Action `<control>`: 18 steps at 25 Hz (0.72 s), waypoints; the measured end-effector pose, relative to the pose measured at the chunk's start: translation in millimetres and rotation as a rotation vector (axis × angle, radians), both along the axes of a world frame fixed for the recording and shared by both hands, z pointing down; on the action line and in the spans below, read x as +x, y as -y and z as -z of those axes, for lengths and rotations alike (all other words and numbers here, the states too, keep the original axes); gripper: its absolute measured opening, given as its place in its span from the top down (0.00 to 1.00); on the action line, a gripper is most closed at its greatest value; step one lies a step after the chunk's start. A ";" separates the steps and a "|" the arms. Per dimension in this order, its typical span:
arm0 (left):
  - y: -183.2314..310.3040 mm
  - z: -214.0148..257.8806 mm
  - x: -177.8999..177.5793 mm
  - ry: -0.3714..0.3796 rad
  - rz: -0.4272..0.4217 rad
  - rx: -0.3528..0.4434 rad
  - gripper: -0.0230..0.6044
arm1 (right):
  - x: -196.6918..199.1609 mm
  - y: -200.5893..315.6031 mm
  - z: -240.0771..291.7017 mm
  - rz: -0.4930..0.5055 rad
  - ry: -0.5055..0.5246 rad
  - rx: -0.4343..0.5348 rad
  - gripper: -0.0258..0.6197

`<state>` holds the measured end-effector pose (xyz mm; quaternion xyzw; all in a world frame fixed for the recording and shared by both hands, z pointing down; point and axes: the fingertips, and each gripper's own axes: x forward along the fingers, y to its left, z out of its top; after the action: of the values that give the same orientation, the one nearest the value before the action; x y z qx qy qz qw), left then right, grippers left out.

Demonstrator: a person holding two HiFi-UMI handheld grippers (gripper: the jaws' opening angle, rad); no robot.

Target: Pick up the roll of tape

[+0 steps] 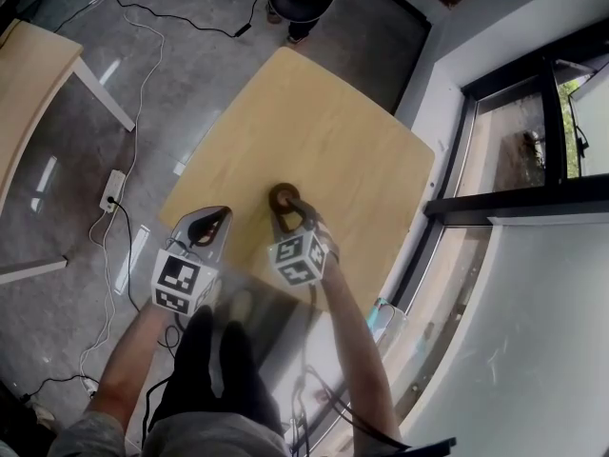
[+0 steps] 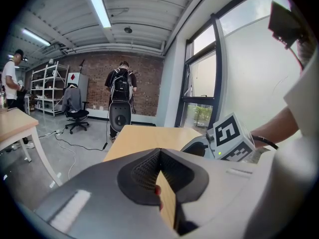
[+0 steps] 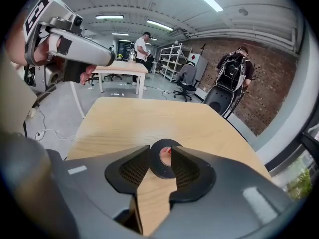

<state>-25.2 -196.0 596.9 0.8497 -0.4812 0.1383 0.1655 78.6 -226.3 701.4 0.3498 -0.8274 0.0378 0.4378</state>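
Black tape roll (image 3: 159, 171) flat, hole upward, seemingly loose between spread right tool (image 3: 160, 148).

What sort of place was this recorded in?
Likely a workshop or lab in an industrial-style building: a bare brick wall, metal shelving racks at the back, and cables trailing over a concrete floor.

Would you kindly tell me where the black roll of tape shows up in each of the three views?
Head view: black roll of tape at centre, on the light wooden table, just beyond the right gripper.
Left gripper view: not in it.
Right gripper view: lower centre, between that gripper's parted fingertips.
Shared landmark: the table, in all three views.
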 end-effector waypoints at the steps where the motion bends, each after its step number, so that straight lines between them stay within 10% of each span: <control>1: 0.3 -0.1 -0.9 0.001 0.002 -0.002 0.97 | -0.1 1.0 -3.2 0.000 -0.005 -0.012 0.72; 18: 7.5 -5.4 -16.5 -0.002 0.014 -0.016 0.97 | -13.5 -0.8 -28.1 0.038 -0.069 -0.182 0.65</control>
<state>-41.6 -203.5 602.3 0.8450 -0.4859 0.1402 0.1740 65.1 -225.5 729.4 0.2940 -0.8113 0.0927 0.4968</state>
